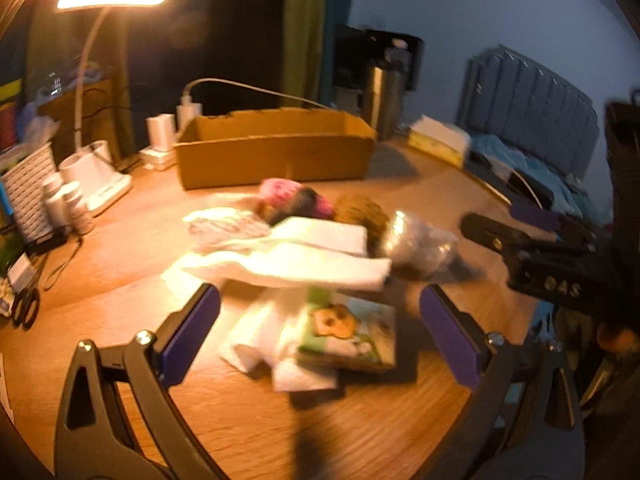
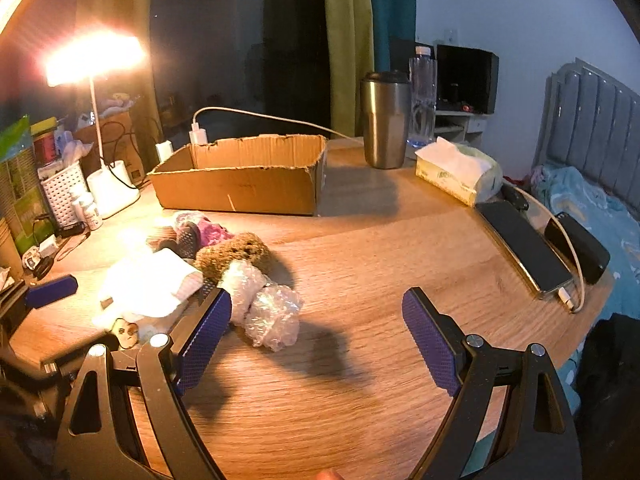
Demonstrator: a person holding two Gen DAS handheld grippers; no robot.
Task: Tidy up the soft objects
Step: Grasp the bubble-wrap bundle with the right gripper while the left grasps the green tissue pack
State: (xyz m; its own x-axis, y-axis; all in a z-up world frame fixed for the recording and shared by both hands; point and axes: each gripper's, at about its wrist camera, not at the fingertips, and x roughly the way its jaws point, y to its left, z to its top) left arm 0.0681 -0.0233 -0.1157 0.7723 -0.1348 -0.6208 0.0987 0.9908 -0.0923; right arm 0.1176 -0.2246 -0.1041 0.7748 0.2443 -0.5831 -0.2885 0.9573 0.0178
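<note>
Cardboard is where the work will end, by my reading: the open box (image 2: 240,178) sits toward the far edge of the wooden table (image 2: 380,264), and no soft thing shows inside it, though its floor is mostly hidden from these views. So the sorting looks barely begun. Everything soft lies loose in one heap on the left half of the table, in front of the box: white cloths (image 1: 304,256), a pink and dark knitted bundle (image 1: 294,200), a brown sponge (image 2: 236,254), a wad of bubble wrap (image 2: 266,308), and a small picture packet (image 1: 352,334) half under the cloths.

Left gripper (image 1: 320,330) hangs over the near side of the heap, jaws spread wide to either side of the packet and cloths, gripping nothing. Right gripper (image 2: 316,344) is likewise wide open and empty, its left pad just beside the bubble wrap, bare wood between its jaws.

Room is best on the right half of the table, which is clear up to the phone (image 2: 524,248) and tissue pack (image 2: 460,176) along the right edge. The left edge is crowded with a lamp base (image 2: 114,194), bottles and a basket, and a steel tumbler (image 2: 386,120) stands just right of the box
</note>
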